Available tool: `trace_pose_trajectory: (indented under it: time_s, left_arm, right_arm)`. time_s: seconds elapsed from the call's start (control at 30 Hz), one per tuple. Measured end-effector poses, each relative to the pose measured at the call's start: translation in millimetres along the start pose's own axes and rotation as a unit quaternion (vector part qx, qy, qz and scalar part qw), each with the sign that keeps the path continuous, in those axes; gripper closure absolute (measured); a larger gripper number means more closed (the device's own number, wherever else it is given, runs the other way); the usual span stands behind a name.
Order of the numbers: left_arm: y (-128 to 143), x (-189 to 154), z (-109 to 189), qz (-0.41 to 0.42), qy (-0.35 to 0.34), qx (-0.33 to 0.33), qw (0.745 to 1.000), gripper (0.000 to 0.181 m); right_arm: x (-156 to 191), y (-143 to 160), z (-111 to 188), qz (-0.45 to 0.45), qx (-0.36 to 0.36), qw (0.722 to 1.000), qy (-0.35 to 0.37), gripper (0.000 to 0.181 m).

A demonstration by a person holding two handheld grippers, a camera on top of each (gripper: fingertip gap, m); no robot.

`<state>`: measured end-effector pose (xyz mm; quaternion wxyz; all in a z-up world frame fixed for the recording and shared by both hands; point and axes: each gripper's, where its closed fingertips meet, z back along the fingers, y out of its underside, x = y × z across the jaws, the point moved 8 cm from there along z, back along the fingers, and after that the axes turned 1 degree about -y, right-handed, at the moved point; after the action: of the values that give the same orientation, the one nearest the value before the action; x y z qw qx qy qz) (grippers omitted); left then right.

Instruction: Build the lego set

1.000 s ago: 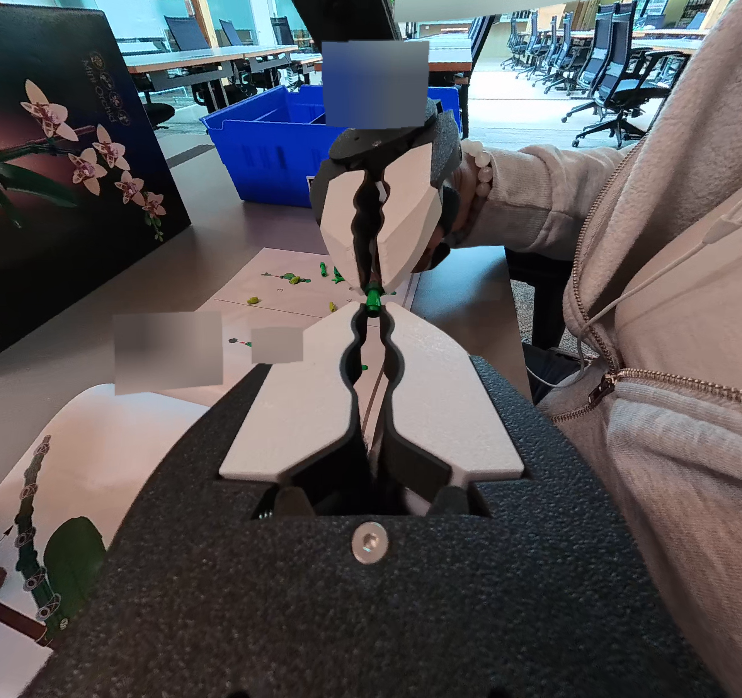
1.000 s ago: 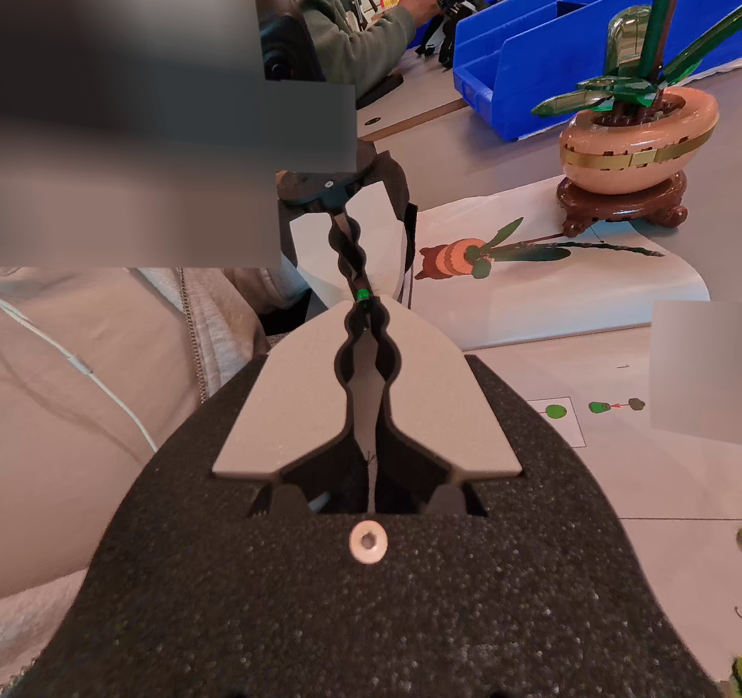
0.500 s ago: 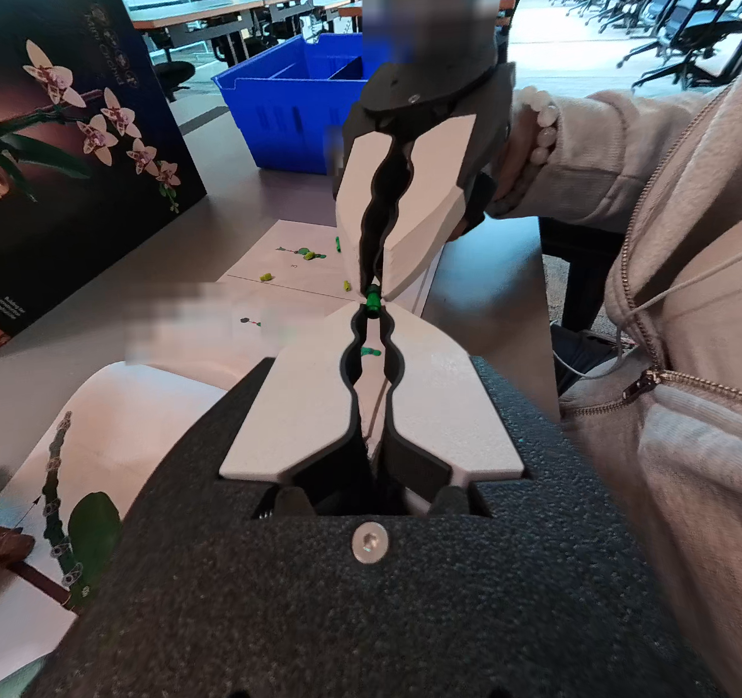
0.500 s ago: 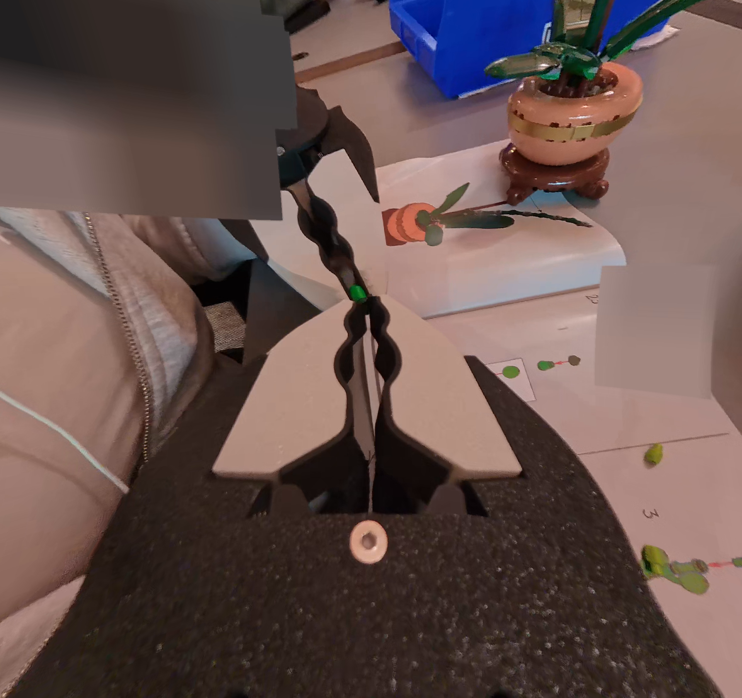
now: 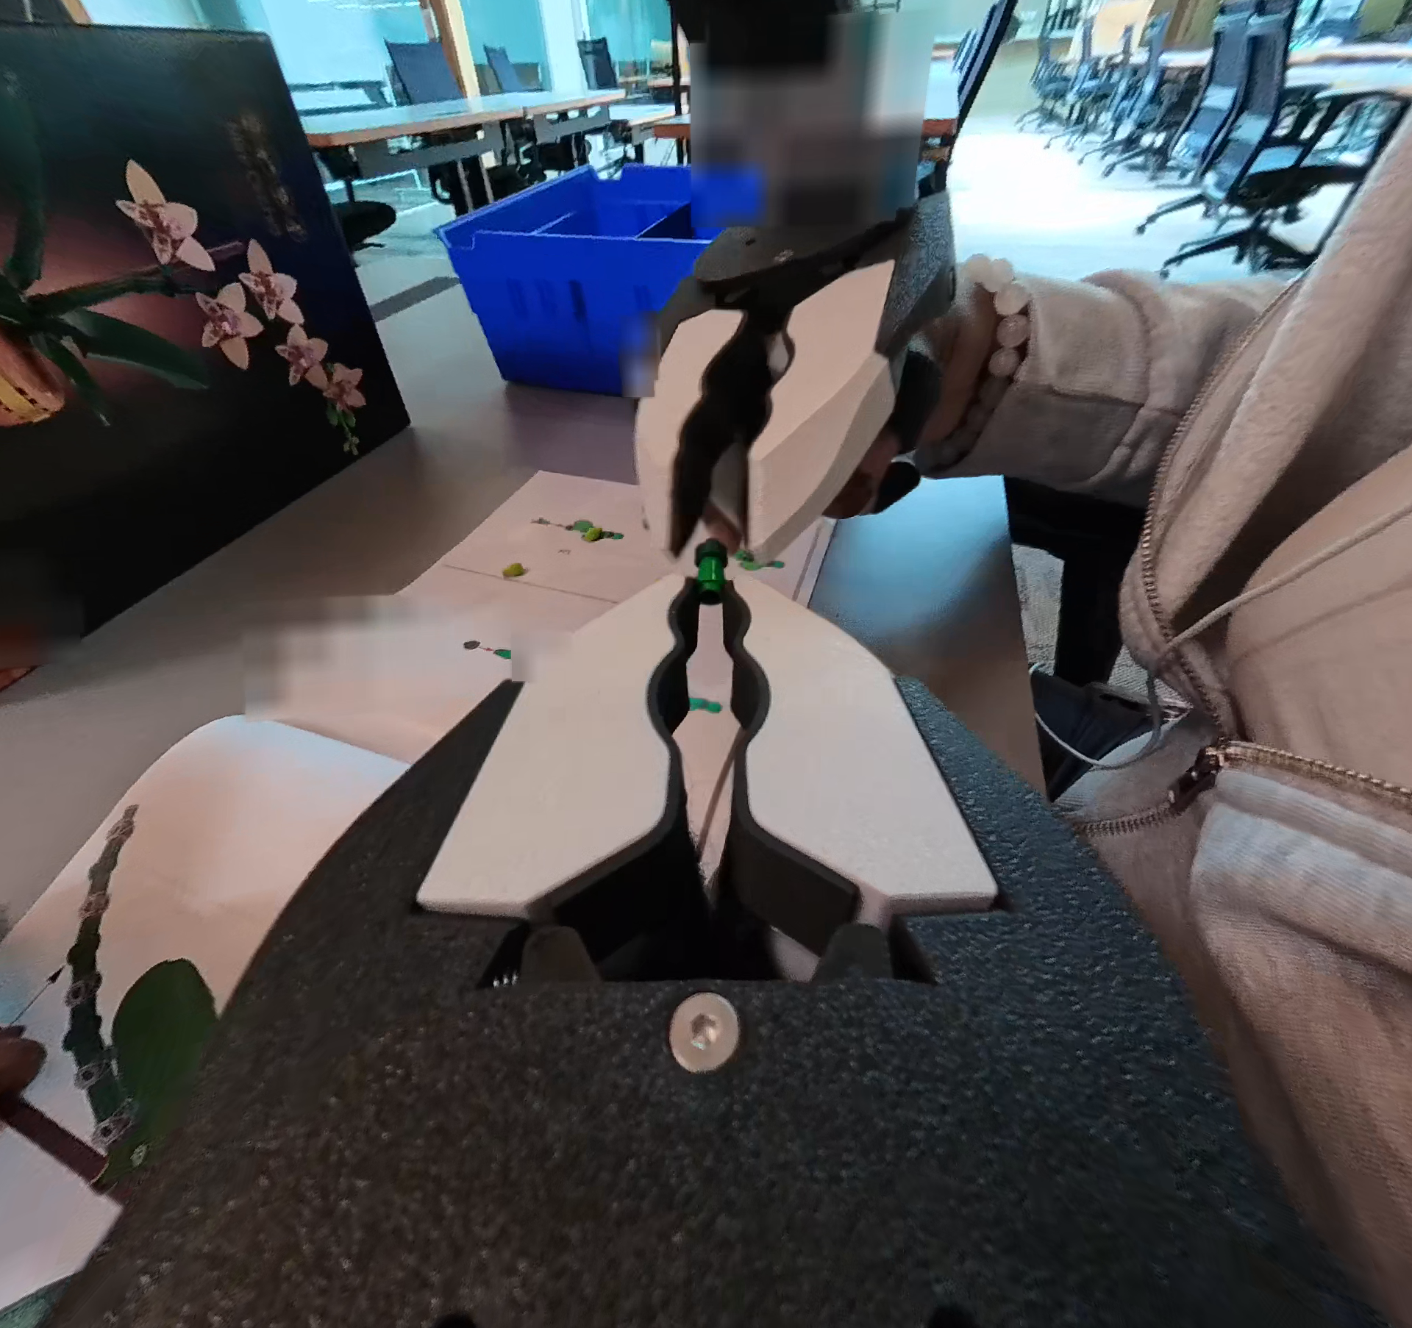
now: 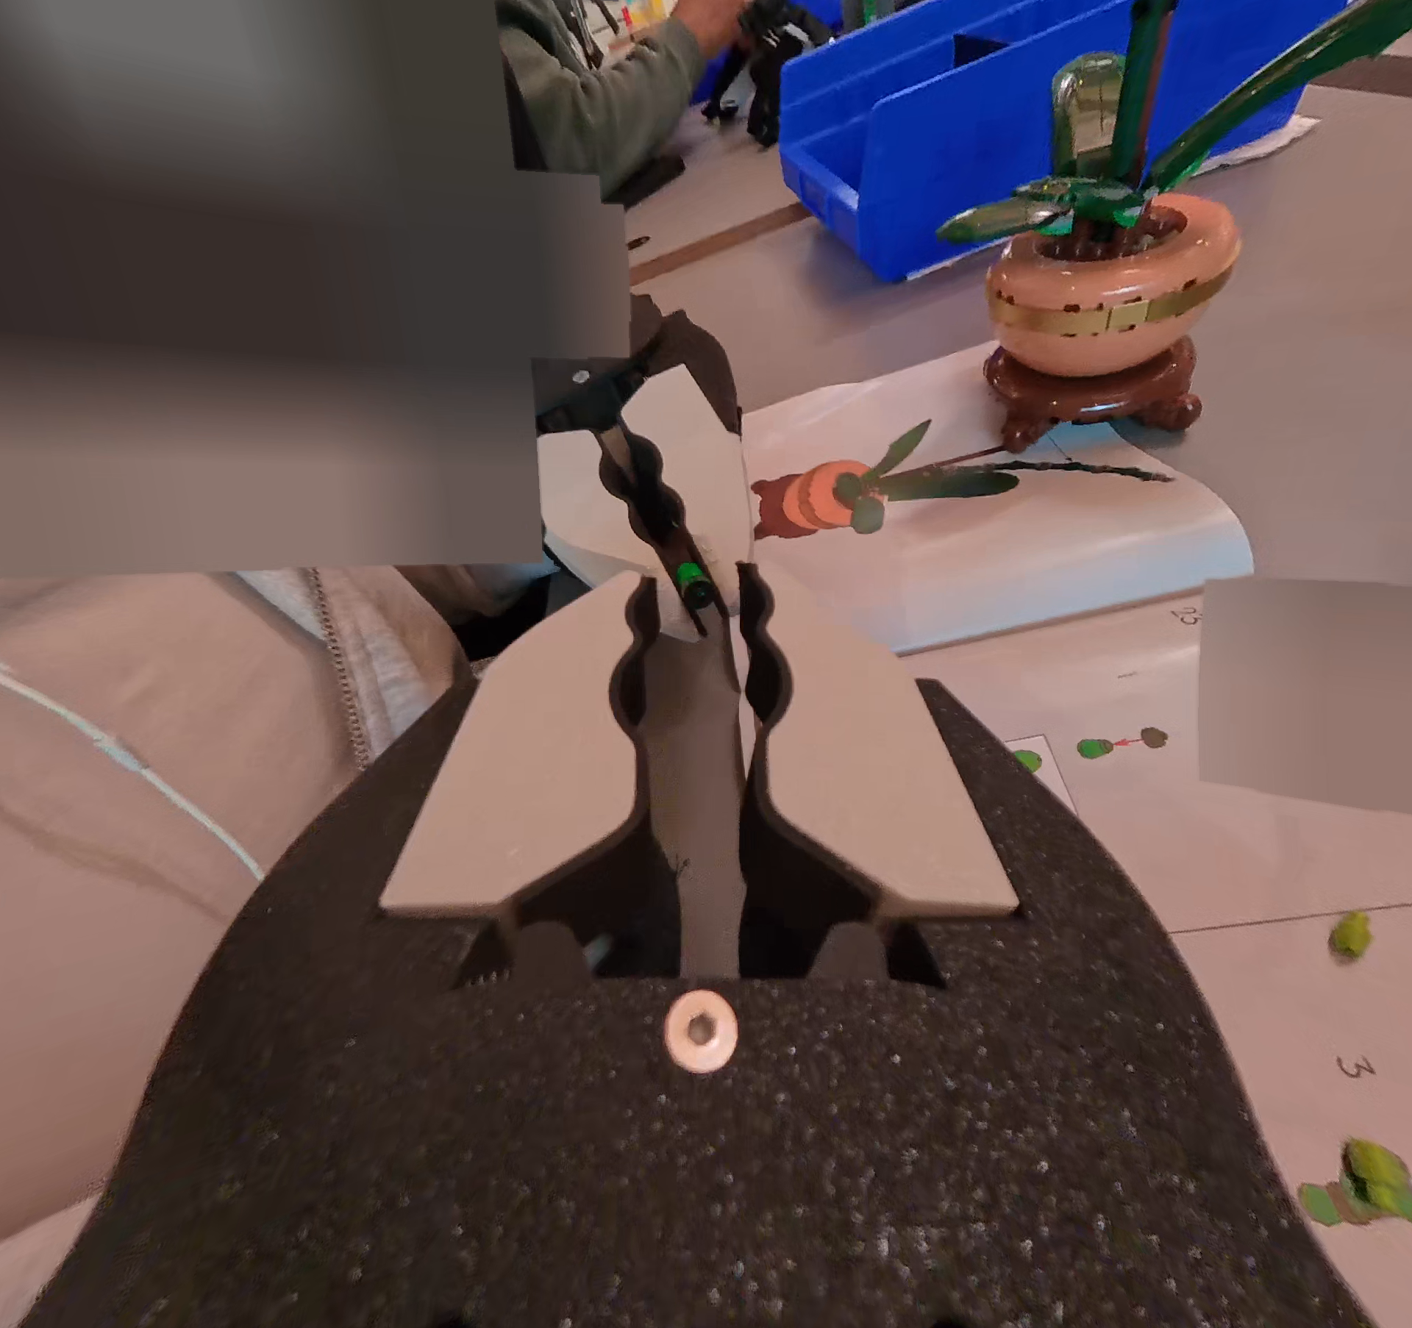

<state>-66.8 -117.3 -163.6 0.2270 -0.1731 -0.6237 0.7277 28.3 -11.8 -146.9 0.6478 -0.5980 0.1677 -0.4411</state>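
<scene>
Pot plant's leaves run off frame top.

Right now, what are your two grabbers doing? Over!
Left gripper shut on small green cylindrical lego piece. Right gripper open, apart from the piece, tips close. Nothing between them. Peach lego flower pot stands clear.

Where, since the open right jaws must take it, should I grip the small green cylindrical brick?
Probably pinch the small green cylindrical brick across its free far end, coming head-on opposite the left gripper: it juts out of those jaws, which cover its near end.
</scene>
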Motion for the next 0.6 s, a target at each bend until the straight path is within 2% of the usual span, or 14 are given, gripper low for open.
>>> trace_pose_trajectory:
  time_s: [0.13, 0.23, 0.6]
  left_arm:
    - [-1.2, 0.1, 2.9, 0.008, 0.017, -0.018, 1.000, 0.176]
    - [-1.7, -0.4, 3.9, 0.012, 0.027, -0.026, 0.999, 0.176]
    - [-2.4, -2.8, 3.4, 0.011, 0.042, -0.033, 0.999, 0.177]
  right_arm:
    - [-2.3, -3.2, 8.6, 0.025, -0.023, 0.999, -0.022, 0.174]
    - [-2.5, -1.9, 6.8, 0.027, -0.024, 0.998, -0.053, 0.176]
    - [-0.4, 0.6, 1.7, 0.040, -0.014, 0.997, -0.065, 0.181]
